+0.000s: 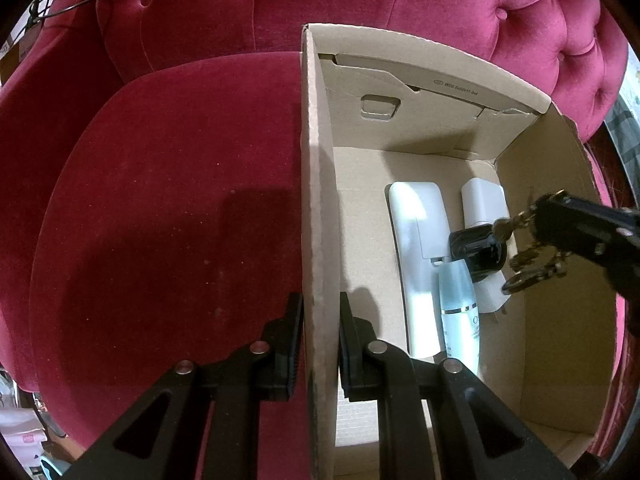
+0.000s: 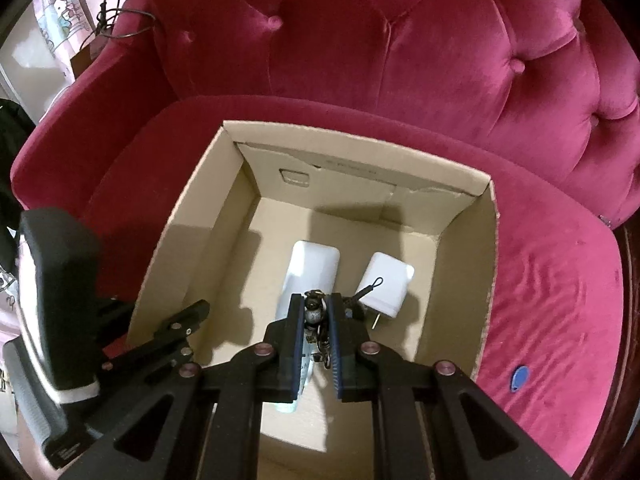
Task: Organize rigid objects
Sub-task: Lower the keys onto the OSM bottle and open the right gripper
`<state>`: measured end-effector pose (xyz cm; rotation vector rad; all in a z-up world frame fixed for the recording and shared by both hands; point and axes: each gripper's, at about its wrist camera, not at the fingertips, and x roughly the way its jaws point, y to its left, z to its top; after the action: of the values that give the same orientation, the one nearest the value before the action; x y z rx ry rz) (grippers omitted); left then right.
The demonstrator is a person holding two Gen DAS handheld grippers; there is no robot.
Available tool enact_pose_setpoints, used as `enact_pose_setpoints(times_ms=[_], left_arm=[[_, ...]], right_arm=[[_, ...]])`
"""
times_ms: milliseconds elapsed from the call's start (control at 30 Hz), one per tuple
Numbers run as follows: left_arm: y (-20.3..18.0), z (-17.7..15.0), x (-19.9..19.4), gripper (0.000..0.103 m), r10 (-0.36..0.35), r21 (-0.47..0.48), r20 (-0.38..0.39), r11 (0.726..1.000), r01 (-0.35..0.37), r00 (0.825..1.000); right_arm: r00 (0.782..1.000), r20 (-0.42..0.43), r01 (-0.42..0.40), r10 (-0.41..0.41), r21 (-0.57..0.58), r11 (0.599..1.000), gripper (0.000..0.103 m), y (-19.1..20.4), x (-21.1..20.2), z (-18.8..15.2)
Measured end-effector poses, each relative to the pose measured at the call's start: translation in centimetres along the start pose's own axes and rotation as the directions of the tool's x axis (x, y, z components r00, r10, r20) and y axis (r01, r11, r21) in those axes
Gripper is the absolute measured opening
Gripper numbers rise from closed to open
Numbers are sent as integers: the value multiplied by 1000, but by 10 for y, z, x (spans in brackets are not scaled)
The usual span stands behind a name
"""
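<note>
An open cardboard box (image 1: 316, 208) (image 2: 192, 216) sits on a red velvet armchair seat. My left gripper (image 1: 320, 320) is shut on the box's left wall; it also shows in the right wrist view (image 2: 188, 320). My right gripper (image 2: 316, 320) is shut on a bunch of keys (image 2: 314, 312) and holds it above the box floor; the keys with a black fob (image 1: 478, 248) hang from it in the left wrist view. In the box lie a long white remote (image 1: 416, 248) (image 2: 312, 268), a white charger (image 1: 482, 200) (image 2: 386, 284) and a pale blue bottle (image 1: 460, 308).
A small blue tag (image 2: 519, 376) lies on the seat cushion (image 2: 560, 280) right of the box. The tufted chair back (image 2: 400, 40) rises behind. A black cable (image 2: 120, 20) hangs over the left armrest. Red cushion (image 1: 160, 200) lies left of the box.
</note>
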<state>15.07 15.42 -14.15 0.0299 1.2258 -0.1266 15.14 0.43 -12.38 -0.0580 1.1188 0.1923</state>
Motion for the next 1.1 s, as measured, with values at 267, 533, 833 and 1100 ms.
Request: enact_pose_setpoints(times_ms=[267,533,833,1100], left_arm=[[-1,0,1,17,4,1,0,1000,-4,1000],[-1,0,1,17,-1,-1,-1,1000,1,1000],[0,1,0,17,-1,0,0,1000,1,1000],[1,1,0,17,-1,0,0,1000,1,1000]], right_arm=[[1000,-26,-4,5,33,999,11,-3,24,-8],[999,-51,-7,9,50,999,11,-5,42,-16],[998,-54,-19,22,58,998,13,-7,45,-18],[999,-25,28,-27,32,999,38,-3,36,-20]])
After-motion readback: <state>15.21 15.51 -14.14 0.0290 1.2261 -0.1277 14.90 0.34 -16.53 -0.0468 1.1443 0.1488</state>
